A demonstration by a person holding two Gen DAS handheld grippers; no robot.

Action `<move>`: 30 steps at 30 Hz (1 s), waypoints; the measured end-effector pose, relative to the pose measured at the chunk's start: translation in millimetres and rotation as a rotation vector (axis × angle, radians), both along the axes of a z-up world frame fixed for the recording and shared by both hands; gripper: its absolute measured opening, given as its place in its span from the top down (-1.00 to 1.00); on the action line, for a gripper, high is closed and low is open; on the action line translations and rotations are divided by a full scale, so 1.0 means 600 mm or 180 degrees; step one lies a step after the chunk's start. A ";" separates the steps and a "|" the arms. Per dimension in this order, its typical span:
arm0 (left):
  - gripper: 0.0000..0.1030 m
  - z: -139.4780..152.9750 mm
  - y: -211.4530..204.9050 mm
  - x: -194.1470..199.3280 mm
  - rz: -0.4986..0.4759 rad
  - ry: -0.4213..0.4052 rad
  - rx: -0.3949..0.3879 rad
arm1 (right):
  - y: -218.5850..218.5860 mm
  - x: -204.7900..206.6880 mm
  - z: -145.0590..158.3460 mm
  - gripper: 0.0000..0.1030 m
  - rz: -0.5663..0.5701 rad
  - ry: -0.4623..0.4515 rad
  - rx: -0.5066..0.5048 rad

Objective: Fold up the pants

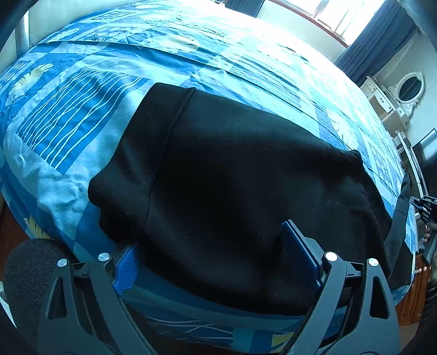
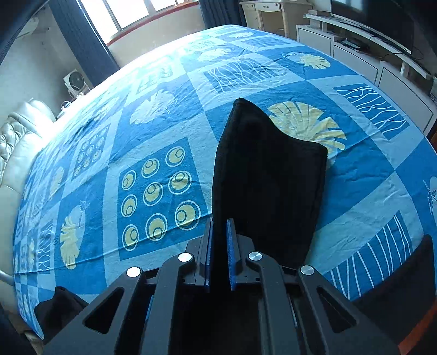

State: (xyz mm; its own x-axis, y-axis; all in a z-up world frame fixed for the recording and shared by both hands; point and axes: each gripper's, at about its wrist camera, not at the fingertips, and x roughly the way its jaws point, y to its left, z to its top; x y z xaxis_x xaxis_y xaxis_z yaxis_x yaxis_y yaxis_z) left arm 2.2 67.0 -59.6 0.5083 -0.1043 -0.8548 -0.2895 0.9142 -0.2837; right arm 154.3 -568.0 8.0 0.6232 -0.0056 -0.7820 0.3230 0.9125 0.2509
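Black pants (image 1: 232,174) lie spread on the blue patterned bedsheet (image 1: 82,114), near the bed's front edge. My left gripper (image 1: 210,245) is open, with its blue-padded fingers (image 1: 297,254) wide apart at the pants' near edge, the fabric lying between them. In the right wrist view my right gripper (image 2: 220,245) is shut on a fold of the black pants (image 2: 267,180), and the cloth runs away from the jaws over the sheet (image 2: 153,114). The right gripper also shows at the far right of the left wrist view (image 1: 426,210).
A padded white headboard (image 2: 16,142) lines the bed's left side in the right wrist view. White cabinets with a TV (image 2: 368,24) stand beyond the bed. A white dresser with an oval mirror (image 1: 407,90) and dark curtains (image 1: 377,41) stand by the window.
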 end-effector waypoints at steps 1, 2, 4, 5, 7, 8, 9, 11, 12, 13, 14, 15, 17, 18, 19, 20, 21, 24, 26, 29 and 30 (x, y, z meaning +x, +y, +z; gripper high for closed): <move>-0.80 0.000 0.001 0.000 0.0009 0.0001 -0.0014 | -0.019 -0.037 0.014 0.85 -0.0048 -0.0146 0.0060; -0.80 0.001 0.002 -0.001 0.0018 0.0001 -0.0033 | -0.040 -0.076 0.028 0.85 -0.0120 -0.0292 0.0105; -0.80 0.001 0.004 -0.002 0.0037 -0.0003 -0.0076 | -0.083 -0.155 0.041 0.86 -0.0309 -0.0489 0.0168; -0.80 0.001 0.005 -0.003 0.0046 -0.0007 -0.0091 | -0.105 -0.189 0.039 0.86 -0.0392 -0.0529 0.0247; -0.80 0.001 0.003 -0.003 0.0050 -0.0007 -0.0083 | -0.139 -0.239 0.025 0.86 -0.0481 -0.0531 0.0514; -0.80 0.001 0.002 -0.002 0.0046 -0.0002 -0.0062 | -0.147 -0.257 0.020 0.86 -0.0548 -0.0524 0.0541; -0.80 0.000 0.000 -0.002 0.0043 0.0003 -0.0038 | -0.147 -0.267 0.019 0.84 -0.0568 -0.0502 0.0515; -0.80 0.000 -0.004 -0.001 0.0034 0.0018 0.0015 | -0.131 -0.261 0.020 0.82 -0.0490 -0.0426 0.0414; -0.80 0.000 -0.006 -0.001 0.0025 0.0026 0.0041 | -0.118 -0.251 0.020 0.73 -0.0427 -0.0416 0.0401; -0.80 0.000 -0.008 -0.001 0.0015 0.0032 0.0055 | -0.103 -0.235 0.019 0.48 -0.0362 -0.0410 0.0419; -0.80 0.001 -0.008 -0.002 0.0012 0.0034 0.0053 | -0.087 -0.219 0.017 0.31 -0.0309 -0.0390 0.0439; -0.80 0.002 -0.007 -0.003 0.0015 0.0033 0.0039 | -0.069 -0.195 0.015 -0.04 -0.0254 -0.0360 0.0462; -0.80 0.003 -0.006 -0.005 0.0014 0.0031 0.0010 | -0.032 -0.142 0.008 -0.17 -0.0126 -0.0337 0.0536; -0.80 0.003 -0.005 -0.006 0.0010 0.0029 -0.0001 | -0.014 -0.111 0.003 -0.17 -0.0072 -0.0276 0.0543; -0.80 0.003 -0.003 -0.007 0.0010 0.0027 -0.0016 | 0.004 -0.078 -0.002 -0.17 -0.0036 -0.0199 0.0522; -0.80 0.003 -0.002 -0.009 0.0011 0.0024 -0.0032 | 0.018 -0.048 -0.009 -0.17 -0.0039 -0.0123 0.0501; -0.80 0.003 -0.001 -0.010 0.0013 0.0021 -0.0047 | 0.032 -0.018 -0.015 -0.19 -0.0049 -0.0023 0.0468; -0.80 0.003 0.002 -0.010 0.0027 0.0018 -0.0094 | 0.066 0.057 -0.033 -0.26 -0.0122 0.0255 0.0199; -0.80 0.002 0.005 -0.011 0.0050 0.0015 -0.0139 | 0.082 0.098 -0.046 -0.36 -0.0145 0.0430 0.0000; -0.82 0.001 0.008 -0.010 0.0066 0.0015 -0.0181 | 0.090 0.136 -0.077 -0.37 -0.0211 0.0709 -0.0095; -0.82 0.001 0.007 -0.010 0.0066 0.0015 -0.0183 | 0.089 0.142 -0.088 -0.37 -0.0233 0.0812 -0.0139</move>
State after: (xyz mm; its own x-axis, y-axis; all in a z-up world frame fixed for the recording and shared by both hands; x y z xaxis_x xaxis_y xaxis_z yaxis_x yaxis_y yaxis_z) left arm -3.9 71.4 -58.9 0.5068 -0.1428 -0.8501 -0.3096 0.8903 -0.3341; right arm 239.6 -514.8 -44.8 0.4029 -0.0806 -0.9117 0.4362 0.8926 0.1138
